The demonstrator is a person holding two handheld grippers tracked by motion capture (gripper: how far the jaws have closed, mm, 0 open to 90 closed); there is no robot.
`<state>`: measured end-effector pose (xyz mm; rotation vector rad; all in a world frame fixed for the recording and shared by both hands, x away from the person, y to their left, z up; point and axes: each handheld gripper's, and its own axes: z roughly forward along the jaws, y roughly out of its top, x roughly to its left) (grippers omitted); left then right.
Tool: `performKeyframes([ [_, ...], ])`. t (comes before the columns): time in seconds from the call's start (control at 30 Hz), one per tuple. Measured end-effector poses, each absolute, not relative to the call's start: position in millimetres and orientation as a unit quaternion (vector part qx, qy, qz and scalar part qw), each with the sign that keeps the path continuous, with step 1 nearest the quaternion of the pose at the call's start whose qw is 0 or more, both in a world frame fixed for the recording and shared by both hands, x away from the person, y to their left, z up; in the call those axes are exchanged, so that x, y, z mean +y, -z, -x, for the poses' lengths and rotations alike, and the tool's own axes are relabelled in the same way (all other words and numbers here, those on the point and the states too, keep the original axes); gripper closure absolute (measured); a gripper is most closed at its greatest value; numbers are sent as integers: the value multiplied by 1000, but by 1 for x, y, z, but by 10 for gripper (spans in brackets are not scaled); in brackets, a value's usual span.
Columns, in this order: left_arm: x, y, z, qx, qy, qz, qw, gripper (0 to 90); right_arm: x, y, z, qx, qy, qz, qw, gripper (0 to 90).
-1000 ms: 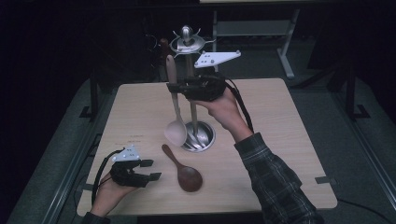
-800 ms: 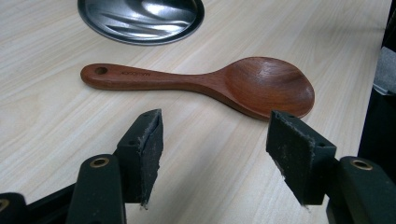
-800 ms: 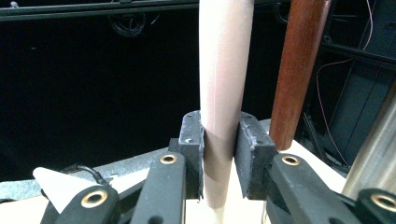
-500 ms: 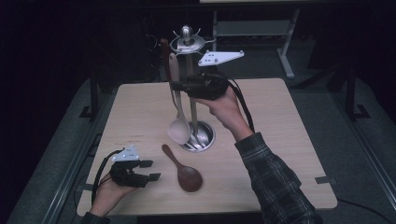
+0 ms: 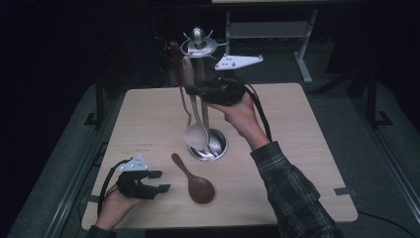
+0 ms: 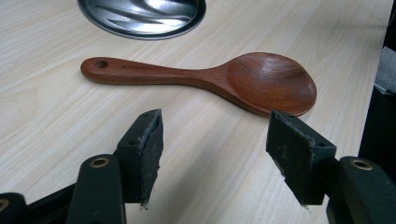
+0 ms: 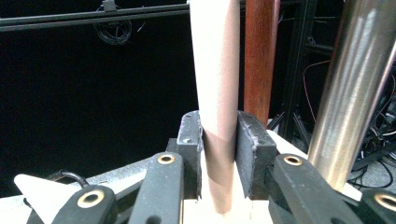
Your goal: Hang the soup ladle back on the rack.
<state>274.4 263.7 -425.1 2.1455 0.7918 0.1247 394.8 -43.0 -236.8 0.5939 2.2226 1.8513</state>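
- I see a pale beige spoon [image 5: 196, 135]; its handle shows as a pinkish-cream shaft in the right gripper view.
- I see a dark reddish-brown wooden spoon [image 6: 224, 80] with visible grain on the table.
- The table [image 5: 307, 148] is light wood with a fine streaked grain.
- The rack [image 5: 198, 44] and its round base are shiny silver metal.
- A red-brown handle [image 7: 259, 51] hangs beside the pale one.
- Both grippers, left gripper [image 5: 159, 181] and right gripper [image 5: 190, 91], are black, with brass-coloured rivets and grey top plates.
- My sleeve [image 5: 292, 193] is a dark plaid, grey-blue checks.
- The surroundings are near black.
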Motion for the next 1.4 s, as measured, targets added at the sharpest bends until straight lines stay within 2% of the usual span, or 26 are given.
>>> performKeyframes([
  [0.47,263,426,-274,314,-52,-855,410,363,-64,246,-385,752,-618,-202,103,488],
  [0.7,263,426,-274,317,-51,-854,409,363,-79,258,-376,759,-607,-207,113,417],
  [0.9,263,417,-276,325,-51,-847,416,390,-92,269,-373,762,-597,-218,123,404],
  [1.13,270,387,-284,334,-56,-832,440,524,-97,292,-383,767,-581,-243,123,412],
  [1.3,273,356,-293,332,-70,-828,446,805,-92,311,-397,770,-573,-254,119,421],
  [1.37,273,340,-299,325,-76,-830,447,898,-90,316,-401,771,-570,-258,115,435],
  [1.4,272,331,-303,320,-81,-831,447,898,-88,319,-403,771,-571,-259,115,442],
])
